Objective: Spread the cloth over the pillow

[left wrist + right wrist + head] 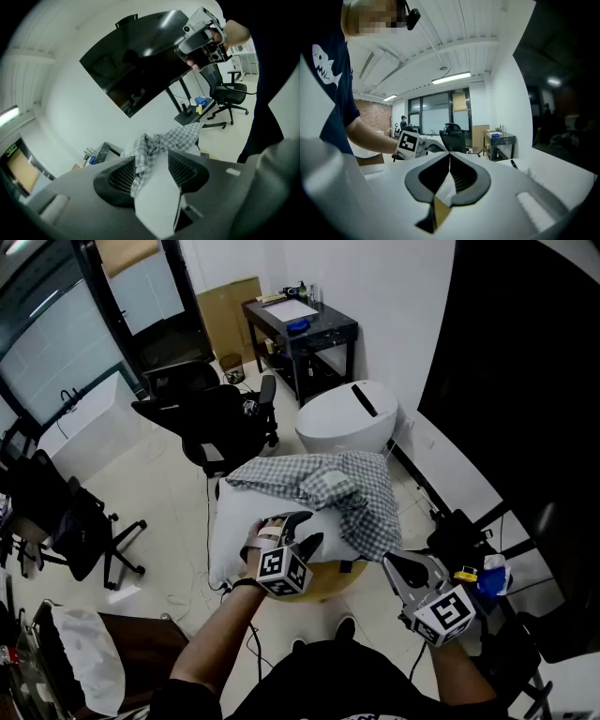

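Note:
A white pillow (242,532) lies on a low yellowish stool (330,583) just in front of me. The grey checked cloth (358,489) is bunched over the pillow's far and right part, and the near left part is bare. My left gripper (298,527) rests at the pillow's near edge with its jaws wide. In the left gripper view (152,169) the white pillow (157,199) fills the gap and the cloth (159,142) lies just beyond. My right gripper (390,564) hovers right of the pillow, shut and empty, and looks the same in the right gripper view (450,161).
A black office chair (221,424) and a white rounded unit (347,418) stand just beyond the pillow. Behind them is a black side table (302,334). A large dark panel on a stand (525,427) fills the right side. Another chair (66,521) stands at the left.

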`<act>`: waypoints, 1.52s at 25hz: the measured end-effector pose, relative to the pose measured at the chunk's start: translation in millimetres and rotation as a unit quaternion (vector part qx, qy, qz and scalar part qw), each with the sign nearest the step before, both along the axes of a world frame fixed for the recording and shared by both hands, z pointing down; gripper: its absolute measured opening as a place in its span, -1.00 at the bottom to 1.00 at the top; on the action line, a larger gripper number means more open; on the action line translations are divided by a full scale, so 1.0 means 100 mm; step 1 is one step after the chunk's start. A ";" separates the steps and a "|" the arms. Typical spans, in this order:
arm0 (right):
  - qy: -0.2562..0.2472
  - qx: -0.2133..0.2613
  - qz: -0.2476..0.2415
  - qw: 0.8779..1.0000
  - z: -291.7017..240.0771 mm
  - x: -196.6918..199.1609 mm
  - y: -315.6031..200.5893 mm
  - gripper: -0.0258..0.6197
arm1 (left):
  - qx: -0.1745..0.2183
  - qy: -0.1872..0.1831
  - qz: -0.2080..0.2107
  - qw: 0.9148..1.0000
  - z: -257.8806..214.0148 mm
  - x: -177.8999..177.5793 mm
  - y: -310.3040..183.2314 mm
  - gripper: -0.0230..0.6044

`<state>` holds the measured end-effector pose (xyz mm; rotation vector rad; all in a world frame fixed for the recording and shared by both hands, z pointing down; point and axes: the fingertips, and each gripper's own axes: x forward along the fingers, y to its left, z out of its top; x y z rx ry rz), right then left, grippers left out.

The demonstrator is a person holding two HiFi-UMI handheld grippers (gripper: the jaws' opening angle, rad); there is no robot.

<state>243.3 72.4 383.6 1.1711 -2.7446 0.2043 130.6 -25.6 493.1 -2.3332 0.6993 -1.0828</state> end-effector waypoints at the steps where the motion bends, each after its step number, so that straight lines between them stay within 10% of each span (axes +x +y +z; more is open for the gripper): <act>1: 0.003 0.002 0.001 1.000 0.01 0.06 -0.06 -0.89 | -0.002 -0.002 -0.004 1.000 0.02 0.05 -0.09 -0.26; 14: 0.037 0.007 -0.043 0.998 0.13 0.17 -0.70 -0.64 | -0.013 -0.088 -0.043 0.995 0.51 0.20 -0.75 -0.63; 22: 0.065 0.011 -0.091 0.994 0.25 0.04 -0.95 -0.57 | -0.051 0.045 -0.082 0.994 -0.15 0.10 -0.76 -0.89; 38: 0.178 0.072 -0.245 0.950 0.47 -1.09 -1.08 -0.45 | 0.035 0.030 -0.174 0.984 -1.16 -1.06 -0.40 -0.90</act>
